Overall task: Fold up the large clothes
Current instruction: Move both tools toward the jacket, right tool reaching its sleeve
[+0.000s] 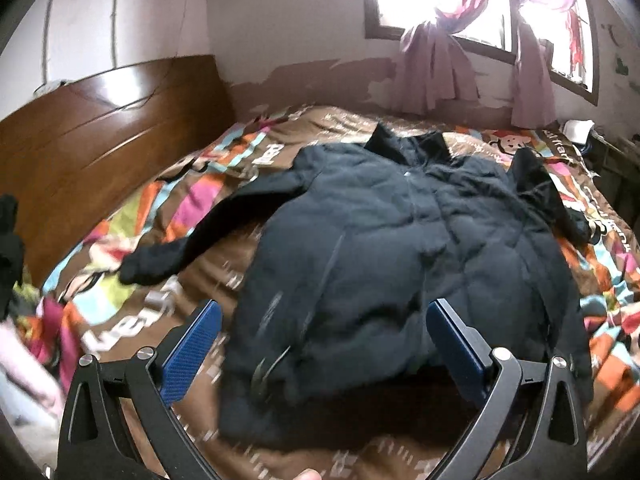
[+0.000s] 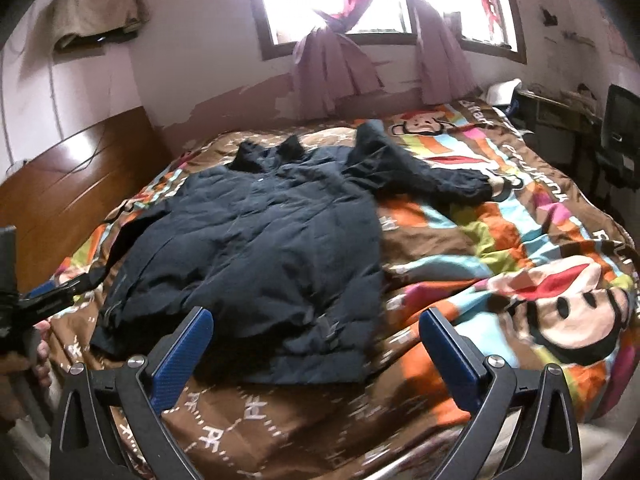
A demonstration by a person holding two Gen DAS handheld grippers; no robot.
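Observation:
A large dark navy padded jacket [image 1: 400, 240] lies spread front-up on the bed, collar toward the window and hem toward me. Its left sleeve [image 1: 192, 240] stretches out to the left; its right sleeve [image 2: 432, 176] lies out to the right. My left gripper [image 1: 324, 320] is open and empty, hovering above the jacket's hem. My right gripper [image 2: 316, 328] is open and empty, over the hem's right corner. The jacket also shows in the right wrist view [image 2: 260, 248], where the left gripper [image 2: 44, 300] appears at the left edge.
The bed has a colourful cartoon-monkey quilt [image 2: 520, 264]. A wooden headboard [image 1: 100, 136] stands on the left. A window with pink curtains [image 1: 436, 64] is behind the bed. Dark furniture [image 2: 620, 140] stands at the far right. More clothes [image 1: 24, 280] lie at the left edge.

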